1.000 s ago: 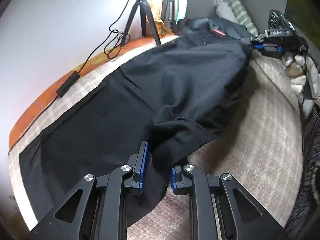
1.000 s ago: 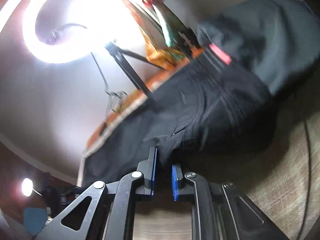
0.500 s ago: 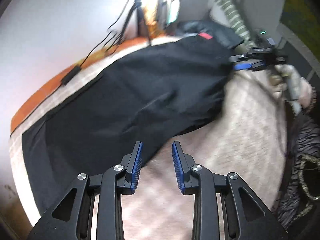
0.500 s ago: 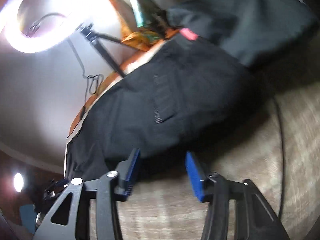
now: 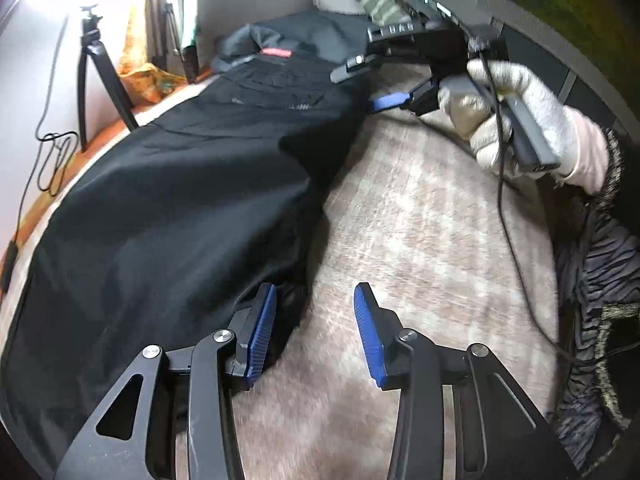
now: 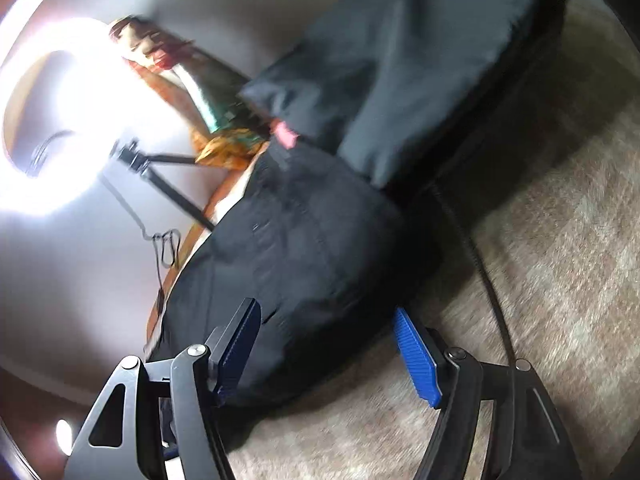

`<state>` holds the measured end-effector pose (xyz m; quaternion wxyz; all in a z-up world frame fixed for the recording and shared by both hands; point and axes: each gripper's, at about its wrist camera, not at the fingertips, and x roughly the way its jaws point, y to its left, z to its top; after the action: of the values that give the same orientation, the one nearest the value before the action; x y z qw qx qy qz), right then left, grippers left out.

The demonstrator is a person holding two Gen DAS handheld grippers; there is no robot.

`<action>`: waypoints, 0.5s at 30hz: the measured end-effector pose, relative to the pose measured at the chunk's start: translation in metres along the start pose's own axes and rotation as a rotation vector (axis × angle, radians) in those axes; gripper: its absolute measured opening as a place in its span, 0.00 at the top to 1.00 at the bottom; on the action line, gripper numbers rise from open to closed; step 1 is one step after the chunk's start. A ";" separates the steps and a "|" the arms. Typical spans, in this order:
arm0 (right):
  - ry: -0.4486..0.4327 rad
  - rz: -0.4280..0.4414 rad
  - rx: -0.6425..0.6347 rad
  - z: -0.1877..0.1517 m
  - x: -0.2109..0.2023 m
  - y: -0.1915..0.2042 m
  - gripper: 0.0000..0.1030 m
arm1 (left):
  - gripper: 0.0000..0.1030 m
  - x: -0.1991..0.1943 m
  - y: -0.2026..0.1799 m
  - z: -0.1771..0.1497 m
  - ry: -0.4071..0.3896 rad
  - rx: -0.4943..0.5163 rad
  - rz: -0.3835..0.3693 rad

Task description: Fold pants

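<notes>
Black pants (image 5: pixel 180 200) lie flat along the left side of a beige patterned bed cover (image 5: pixel 420 240). My left gripper (image 5: pixel 316 332) hovers at their near edge with its jaws opening. Its left pad (image 5: pixel 262 332) sits over the hem fabric; the right pad is over bare cover, and nothing is pinched. At the far end a gloved hand (image 5: pixel 520 120) holds my right gripper (image 5: pixel 366 88) beside the waist. In the right wrist view my right gripper (image 6: pixel 326 352) is opening, and the waist end of the pants (image 6: pixel 312 248) lies loose between its wide-apart pads.
A dark grey cushion with a red tag (image 6: pixel 420 60) lies just beyond the waistband. A tripod (image 5: pixel 100 72) and a loose cable (image 5: pixel 52 152) stand at the bed's far left edge under a bright ring light. A black cord (image 5: pixel 508 232) crosses the cover; a dark furry garment (image 5: pixel 600 280) is at right.
Both grippers have let go of the pants and opened. The lifted fabric has dropped flat. My left gripper has slid off the cloth toward its edge; the right has pulled back and sunk.
</notes>
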<state>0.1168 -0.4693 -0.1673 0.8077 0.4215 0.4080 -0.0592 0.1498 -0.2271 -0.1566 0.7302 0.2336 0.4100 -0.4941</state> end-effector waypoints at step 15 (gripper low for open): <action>-0.171 -0.036 -0.326 0.004 -0.029 0.081 0.82 | 0.63 0.017 0.034 0.006 -0.035 -0.188 -0.180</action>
<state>0.1354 -0.4283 -0.0940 0.8959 0.2713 0.3494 -0.0424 0.1857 -0.2270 -0.1692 0.7085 0.1178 0.4612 -0.5210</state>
